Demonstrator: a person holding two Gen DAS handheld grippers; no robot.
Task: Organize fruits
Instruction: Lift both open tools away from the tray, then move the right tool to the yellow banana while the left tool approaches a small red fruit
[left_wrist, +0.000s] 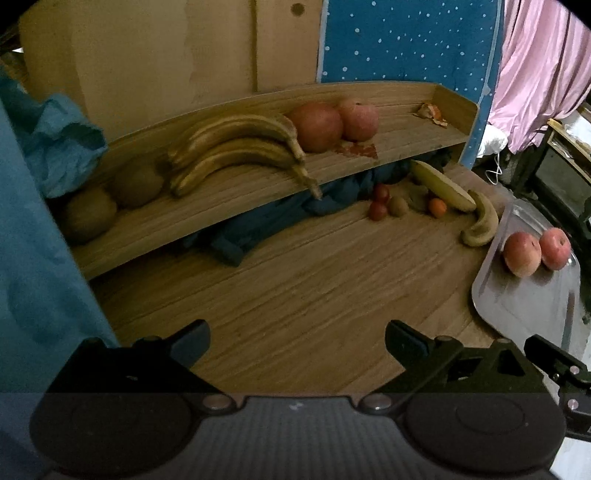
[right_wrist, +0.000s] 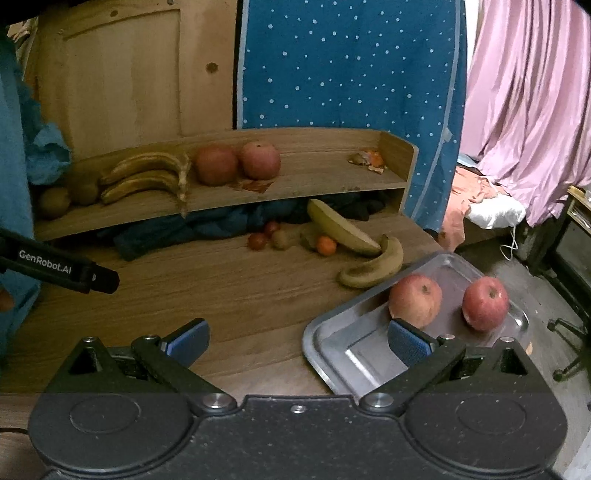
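Two red apples (right_wrist: 415, 300) (right_wrist: 485, 303) lie on a metal tray (right_wrist: 343, 347) at the table's right edge; the left wrist view shows the same apples (left_wrist: 522, 253) and tray (left_wrist: 517, 306). On the wooden shelf (left_wrist: 258, 184) rest bananas (left_wrist: 236, 147), two red apples (left_wrist: 317, 125), and kiwis (left_wrist: 136, 181). On the table near the shelf lie a curved banana (right_wrist: 373, 267), a melon slice (right_wrist: 341, 229), small tomatoes (right_wrist: 257, 240), a kiwi (right_wrist: 281, 239) and an orange (right_wrist: 327, 245). My left gripper (left_wrist: 297, 341) and right gripper (right_wrist: 299, 341) are both open and empty, low over the table.
Dark blue cloth (right_wrist: 192, 229) is stuffed under the shelf. Orange peel (right_wrist: 369, 158) sits at the shelf's right end. A blue dotted panel (right_wrist: 351, 74) and pink curtain (right_wrist: 528, 92) stand behind. The left gripper's body (right_wrist: 59, 267) shows at the left of the right wrist view.
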